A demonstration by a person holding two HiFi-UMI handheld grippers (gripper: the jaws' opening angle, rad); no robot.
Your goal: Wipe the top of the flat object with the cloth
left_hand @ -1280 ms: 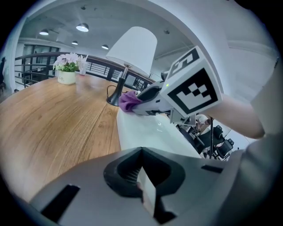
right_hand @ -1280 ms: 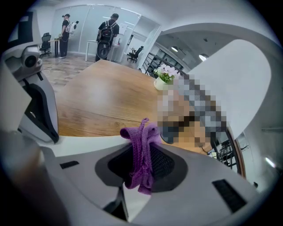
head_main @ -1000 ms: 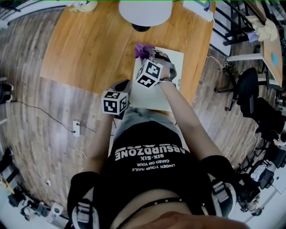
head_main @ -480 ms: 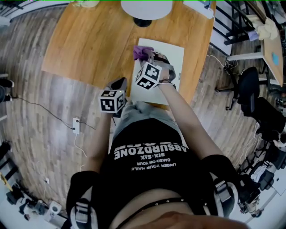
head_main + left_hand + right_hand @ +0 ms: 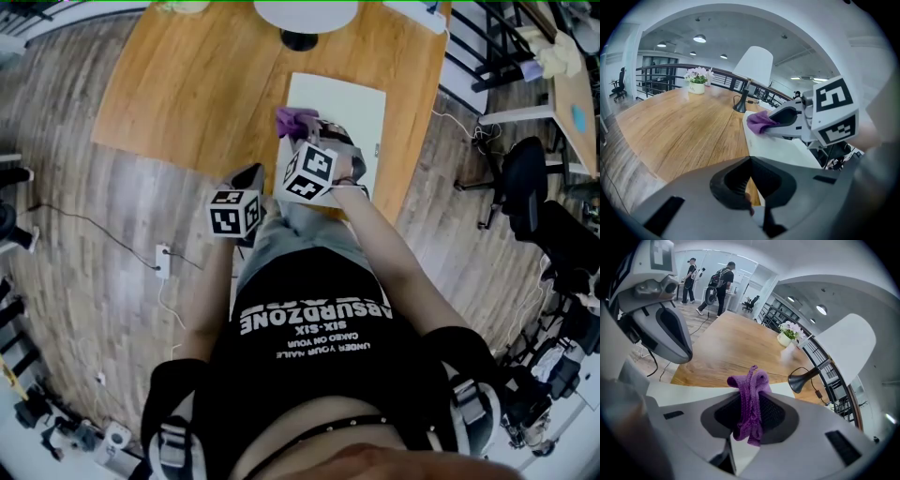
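Note:
A white flat board (image 5: 349, 114) lies on the wooden table (image 5: 187, 84), reaching its near edge. My right gripper (image 5: 317, 128) is shut on a purple cloth (image 5: 294, 120), which rests near the board's left edge. The right gripper view has the cloth (image 5: 751, 399) bunched between the jaws over the board (image 5: 684, 390). The left gripper (image 5: 249, 180) hangs at the table's near edge, left of the board, jaws shut and empty. From the left gripper view (image 5: 751, 161), the cloth (image 5: 759, 123) touches the board (image 5: 787, 150).
A lamp with a white shade (image 5: 305, 14) stands at the table's far side beyond the board. A flower pot (image 5: 697, 80) sits far left. An office chair (image 5: 520, 187) is off the table's right, and a power strip (image 5: 160, 267) lies on the floor.
The right gripper has drawn the purple cloth from the board's far left corner toward the person along the left edge. The left gripper has barely moved.

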